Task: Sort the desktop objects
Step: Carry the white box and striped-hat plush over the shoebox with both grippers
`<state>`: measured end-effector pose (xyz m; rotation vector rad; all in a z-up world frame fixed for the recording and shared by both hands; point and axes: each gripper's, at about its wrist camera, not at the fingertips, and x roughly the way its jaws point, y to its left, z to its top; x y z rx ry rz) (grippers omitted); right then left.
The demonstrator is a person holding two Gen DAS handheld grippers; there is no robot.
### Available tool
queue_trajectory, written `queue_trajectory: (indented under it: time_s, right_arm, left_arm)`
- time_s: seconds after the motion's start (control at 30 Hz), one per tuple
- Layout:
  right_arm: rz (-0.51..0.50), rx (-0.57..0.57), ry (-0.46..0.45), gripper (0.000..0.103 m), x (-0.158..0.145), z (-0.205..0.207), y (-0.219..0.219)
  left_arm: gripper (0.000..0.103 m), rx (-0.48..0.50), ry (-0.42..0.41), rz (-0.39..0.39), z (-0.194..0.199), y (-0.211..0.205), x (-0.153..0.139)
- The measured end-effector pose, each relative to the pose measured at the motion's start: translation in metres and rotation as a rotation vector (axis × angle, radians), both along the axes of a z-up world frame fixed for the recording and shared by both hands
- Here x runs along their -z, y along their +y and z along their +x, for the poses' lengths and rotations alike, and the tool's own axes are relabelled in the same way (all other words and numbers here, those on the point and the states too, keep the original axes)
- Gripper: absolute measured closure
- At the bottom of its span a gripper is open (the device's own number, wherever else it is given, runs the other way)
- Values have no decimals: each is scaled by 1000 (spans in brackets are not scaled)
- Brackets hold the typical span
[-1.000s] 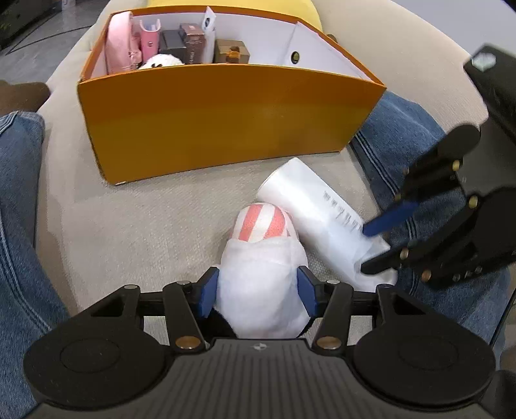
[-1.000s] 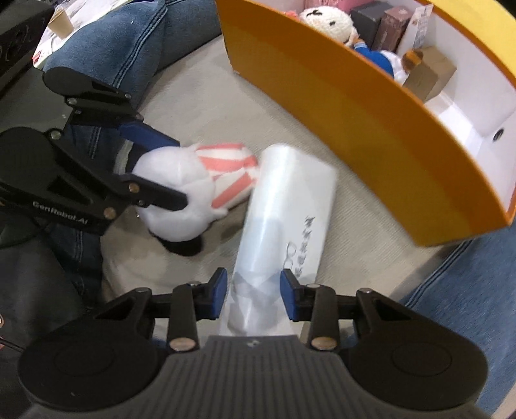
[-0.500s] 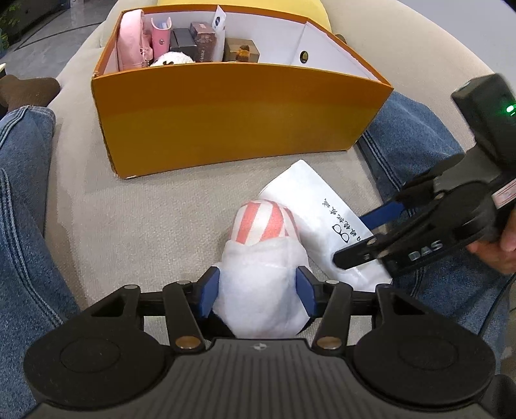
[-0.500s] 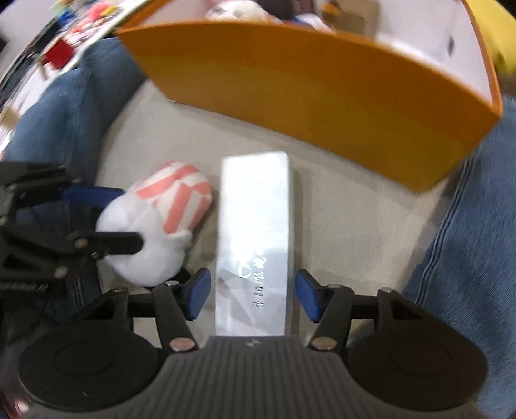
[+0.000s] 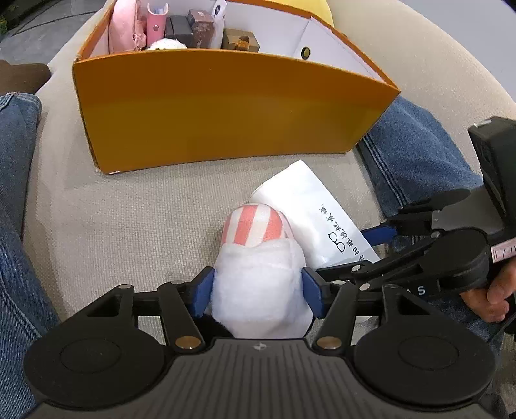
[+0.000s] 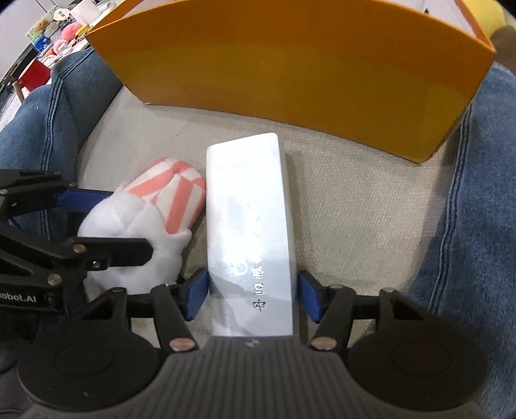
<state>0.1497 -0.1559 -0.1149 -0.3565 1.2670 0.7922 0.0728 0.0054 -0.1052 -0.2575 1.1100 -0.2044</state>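
Note:
My left gripper (image 5: 258,290) is shut on a white plush toy (image 5: 258,283) with a pink-striped end, low over the beige cushion; it also shows in the right wrist view (image 6: 145,222). My right gripper (image 6: 253,295) has its blue pads against both sides of a white glasses case (image 6: 251,219) that lies on the cushion just right of the plush; the case also shows in the left wrist view (image 5: 309,212). An orange box (image 5: 225,106) with a white inside stands beyond both.
The orange box holds a pink pouch (image 5: 124,30), a pink cup (image 5: 156,24), dark small boxes (image 5: 190,27) and a brown box (image 5: 240,40). Legs in blue jeans (image 6: 467,193) flank the cushion (image 5: 129,219) on both sides.
My right gripper swung round to line up along the glasses case, opened wider, then closed its pads onto the case sides. My left gripper kept its hold on the plush.

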Motion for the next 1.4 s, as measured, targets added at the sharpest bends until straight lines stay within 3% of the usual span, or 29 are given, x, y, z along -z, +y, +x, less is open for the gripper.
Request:
queue_trajectory:
  time_s: [0.33,0.53,0.57,0.9,1.17,1.4]
  right_arm:
    - [122,109,-30,42,-37,-11,-22]
    - [222,173,-63,42,-72,-25,-32]
    - [240,179,-71,42,-85,-30,-53]
    - [338,203,-138,43,-138,-23,-85]
    - [354,226,-249,43,-179,6,-86]
    - [335,280,-279,43,-193,67,-62]
  left_arm:
    - [43,-57,-83,-49,-17,14,-26]
    - [43,-63,-170,-82,-27,18,-62]
    - [43,-62,-186,-90,-28,19,-69]
    - [43,-30,-315,-126,-25,17,-135]
    - [43,-61,-421,-97,7,25,-175]
    - [43,-126,-422,-54,64,32,-176]
